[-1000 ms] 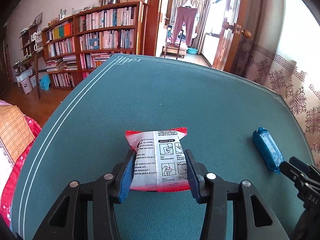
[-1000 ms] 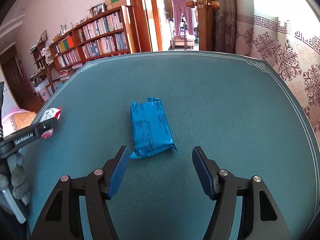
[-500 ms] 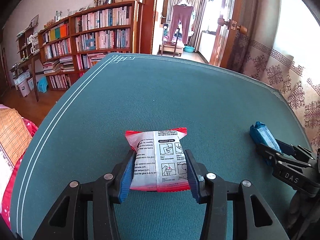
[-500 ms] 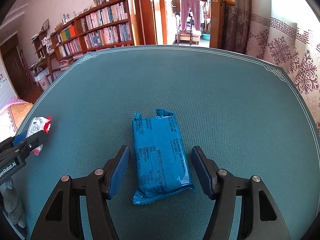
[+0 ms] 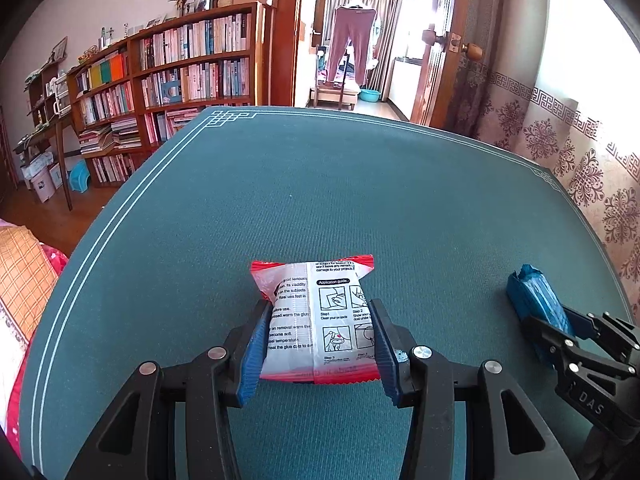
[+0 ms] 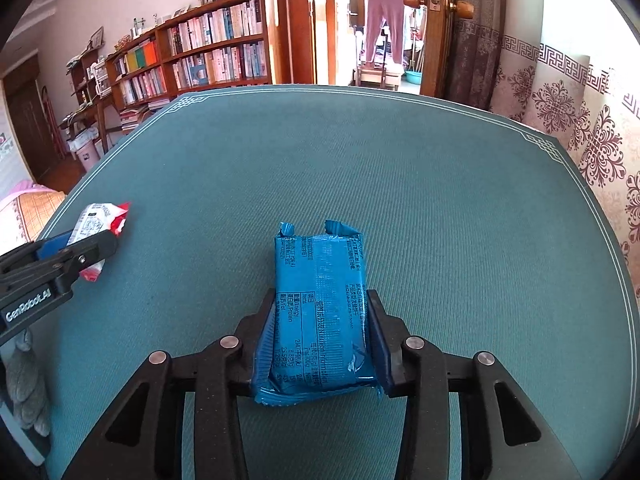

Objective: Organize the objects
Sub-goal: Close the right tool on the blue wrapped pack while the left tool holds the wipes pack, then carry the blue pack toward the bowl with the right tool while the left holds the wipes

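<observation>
My left gripper [image 5: 318, 344] is shut on a white packet with red ends [image 5: 320, 320], printed with instruction pictures, low over the green table mat. The packet also shows at the left of the right wrist view [image 6: 100, 220]. My right gripper [image 6: 320, 340] is shut on a blue snack packet [image 6: 320, 300], its torn end pointing away from me. The blue packet also shows at the right of the left wrist view [image 5: 536, 304], between the right gripper's fingers [image 5: 560, 332].
The green table mat [image 6: 400, 160] with a white border line spreads ahead. A bookshelf [image 5: 180, 80] and an open doorway [image 5: 352, 40] stand beyond the far edge. A patterned curtain [image 6: 580, 120] hangs at the right. A checked cushion [image 5: 20, 272] lies at the left.
My right gripper moved forward around the blue packet and closed on it. My left gripper kept its hold on the white packet and tilted slightly.
</observation>
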